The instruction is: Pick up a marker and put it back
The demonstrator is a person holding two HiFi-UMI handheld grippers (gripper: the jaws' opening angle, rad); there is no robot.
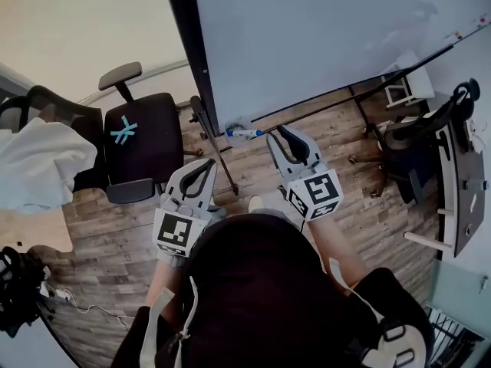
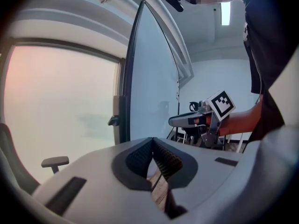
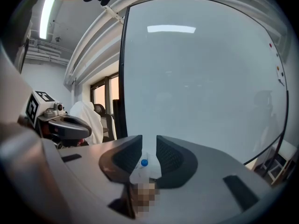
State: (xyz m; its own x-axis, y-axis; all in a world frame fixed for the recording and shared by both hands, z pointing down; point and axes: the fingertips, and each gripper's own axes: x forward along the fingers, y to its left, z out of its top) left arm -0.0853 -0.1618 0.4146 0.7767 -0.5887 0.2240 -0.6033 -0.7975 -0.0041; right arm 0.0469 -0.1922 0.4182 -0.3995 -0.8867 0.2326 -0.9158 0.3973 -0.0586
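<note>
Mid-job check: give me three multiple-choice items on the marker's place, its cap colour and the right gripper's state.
1. The marker lies: A at the whiteboard's lower edge; B on a chair seat; C in the left gripper.
2. Its cap is: A red; B blue; C green.
3. The right gripper's jaws are: A shut; B clamped on cloth; C apart.
A: the head view shows it there. B: a blue end shows. C: a gap shows between them.

Probably office: whiteboard [image 1: 322,37], swivel chair [image 1: 142,140]
</note>
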